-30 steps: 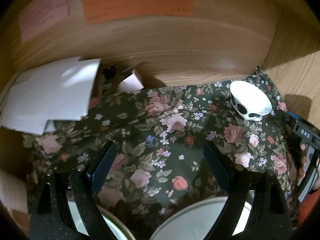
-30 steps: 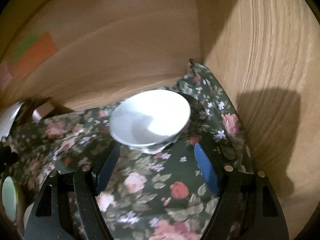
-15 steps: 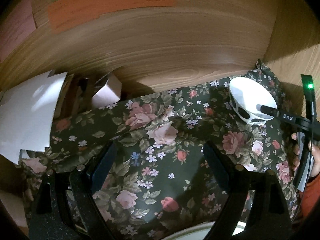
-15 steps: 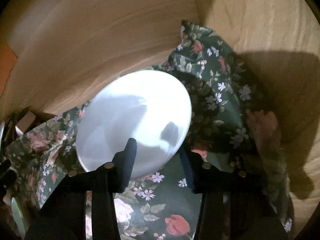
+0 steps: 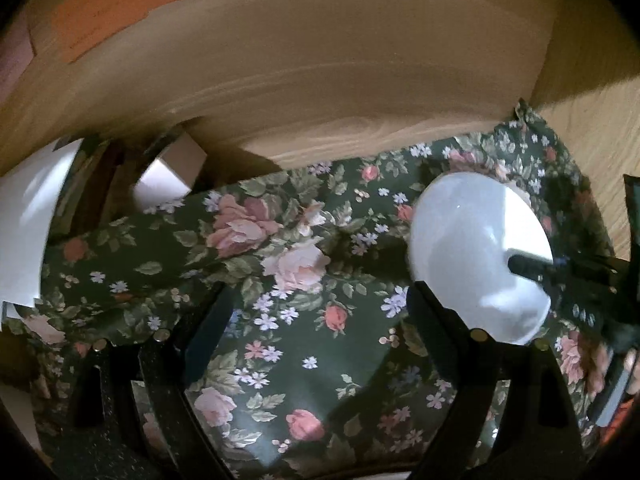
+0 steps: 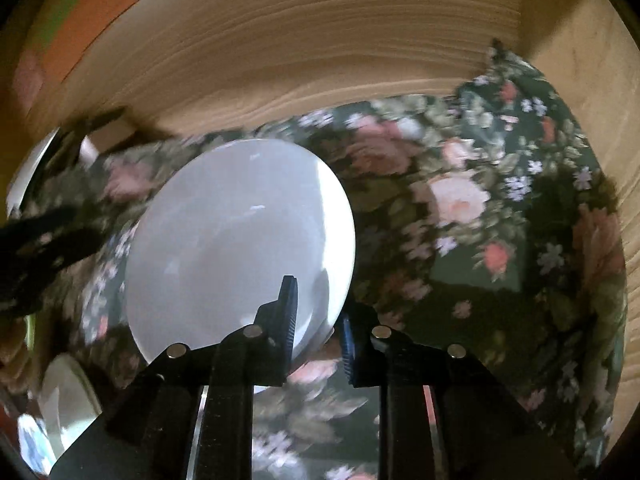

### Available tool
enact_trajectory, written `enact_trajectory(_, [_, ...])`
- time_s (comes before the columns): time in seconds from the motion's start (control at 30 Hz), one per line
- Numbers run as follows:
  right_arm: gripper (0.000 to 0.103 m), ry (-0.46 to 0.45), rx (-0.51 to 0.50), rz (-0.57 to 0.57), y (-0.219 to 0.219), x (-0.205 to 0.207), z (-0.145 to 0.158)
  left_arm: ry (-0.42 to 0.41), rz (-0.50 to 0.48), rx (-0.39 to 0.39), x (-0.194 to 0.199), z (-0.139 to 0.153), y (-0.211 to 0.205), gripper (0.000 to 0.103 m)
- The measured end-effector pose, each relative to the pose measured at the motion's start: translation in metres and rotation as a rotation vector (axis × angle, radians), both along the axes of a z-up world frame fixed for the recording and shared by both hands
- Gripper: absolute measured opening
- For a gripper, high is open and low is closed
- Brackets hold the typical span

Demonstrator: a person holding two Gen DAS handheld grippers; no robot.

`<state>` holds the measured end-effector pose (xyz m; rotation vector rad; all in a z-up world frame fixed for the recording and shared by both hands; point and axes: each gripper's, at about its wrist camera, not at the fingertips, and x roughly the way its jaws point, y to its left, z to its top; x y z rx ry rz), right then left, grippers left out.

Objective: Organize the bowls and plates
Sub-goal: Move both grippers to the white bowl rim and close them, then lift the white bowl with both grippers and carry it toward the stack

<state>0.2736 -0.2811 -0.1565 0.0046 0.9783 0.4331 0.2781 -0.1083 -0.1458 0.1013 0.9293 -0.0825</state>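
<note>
**Thin rim grip on a tilted bowl**

The right claw [image 6: 316, 320] is clamped on the near rim of the white bowl [image 6: 240, 248], one finger inside, the other outside against the wall. The bowl is tipped up, its mouth facing the camera, over the flowered cloth [image 6: 500, 208] that covers the surface in a wooden corner. The left claw [image 5: 316, 312] stands wide apart and empty, hanging over the cloth just beside the bowl [image 5: 476, 256].

The hold is my main worry: it takes only a small bite of a smooth glazed edge, with all the weight hanging off one side. A quick swing or twist could let the bowl pivot between the pads or slip out onto the cloth. The wooden walls are close, so a wide arc may knock the far rim. The left claw is also near enough to bump it. Whether the cloth would drag and bunch under a set-down I cannot tell
</note>
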Motion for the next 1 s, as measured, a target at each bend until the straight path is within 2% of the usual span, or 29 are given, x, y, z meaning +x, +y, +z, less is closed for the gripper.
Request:
enact_trajectory(0.1, [0.018,0.022,0.019,0.029,0.002,-0.005,-0.002,0.032,-0.025,0.001,0.001,-0.006,-0.009,0.083])
enact_trajectory(0.17, [0.020,0.026,0.026,0.034,0.003,-0.010,-0.004,0.067,-0.037,0.004,0.003,-0.011,-0.014,0.072])
enact_trajectory(0.3, [0.022,-0.013,-0.006,0.045,0.006,-0.027,-0.004,0.121,-0.050,0.003,0.008,-0.020,-0.022,0.061])
enact_trajectory(0.37, [0.023,-0.017,0.013,0.041,0.001,-0.033,-0.005,0.133,-0.062,-0.002,0.008,-0.024,-0.025,0.054])
enact_trajectory(0.4, [0.023,-0.015,0.020,0.039,0.001,-0.029,-0.005,0.137,-0.071,-0.002,0.009,-0.025,-0.027,0.051])
enact_trajectory(0.47, [0.023,-0.013,0.028,0.033,0.002,-0.015,-0.001,0.146,-0.096,-0.006,0.008,-0.027,-0.031,0.037])
enact_trajectory(0.67, [0.022,-0.026,0.031,0.024,0.002,-0.019,0.002,0.178,-0.150,0.000,0.011,-0.036,-0.045,0.018])
enact_trajectory(1.0, [0.022,-0.062,0.027,0.002,0.009,-0.032,0.013,0.175,-0.123,-0.017,0.010,-0.034,-0.039,0.017])
